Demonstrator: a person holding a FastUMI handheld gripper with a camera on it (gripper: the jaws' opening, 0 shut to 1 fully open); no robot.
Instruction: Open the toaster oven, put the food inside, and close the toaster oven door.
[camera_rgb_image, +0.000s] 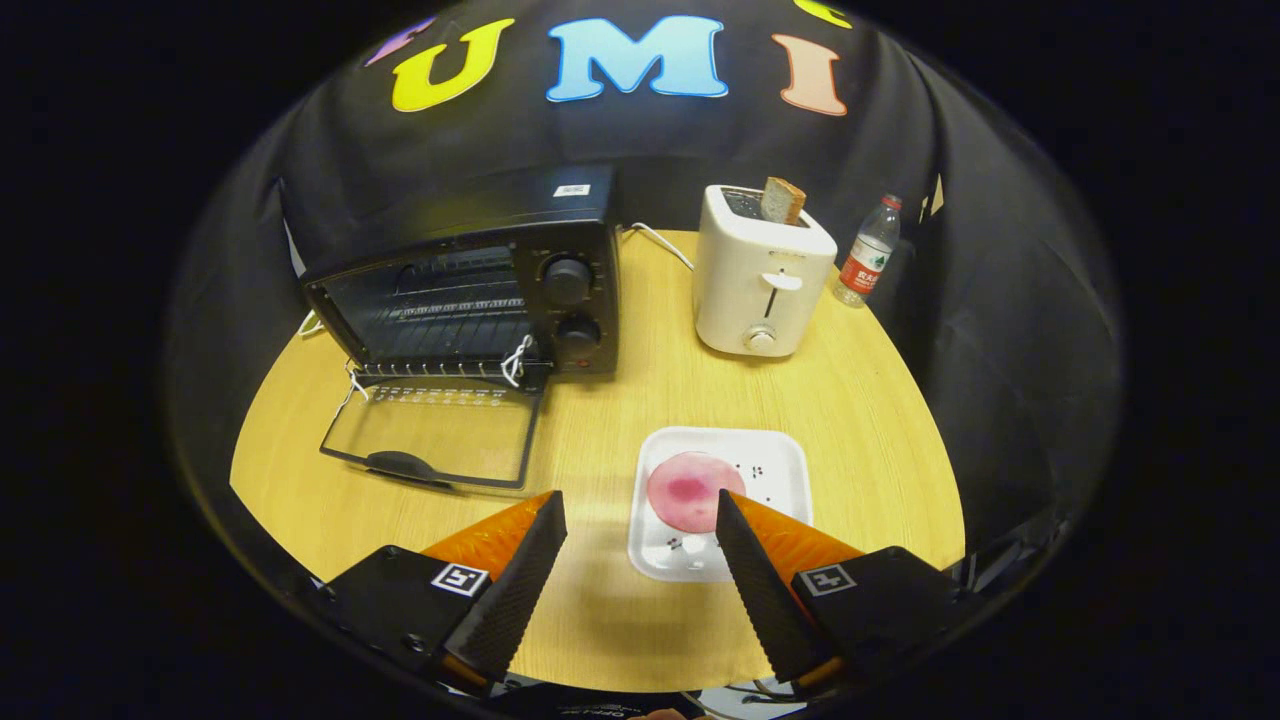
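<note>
Your gripper is spread wide, holding nothing. One pink food slice on one white tray just ahead; one toaster oven beyond, door down.

Light: bright, even, from overhead on the wooden table.
Shadows: soft, short ones under the toaster and the gripper, whose fingers stand spread apart.
Glare: faint sheen on the toaster oven door glass.
Distortion: strong fisheye bending toward the edges.
Focus: sharp centrally.
</note>
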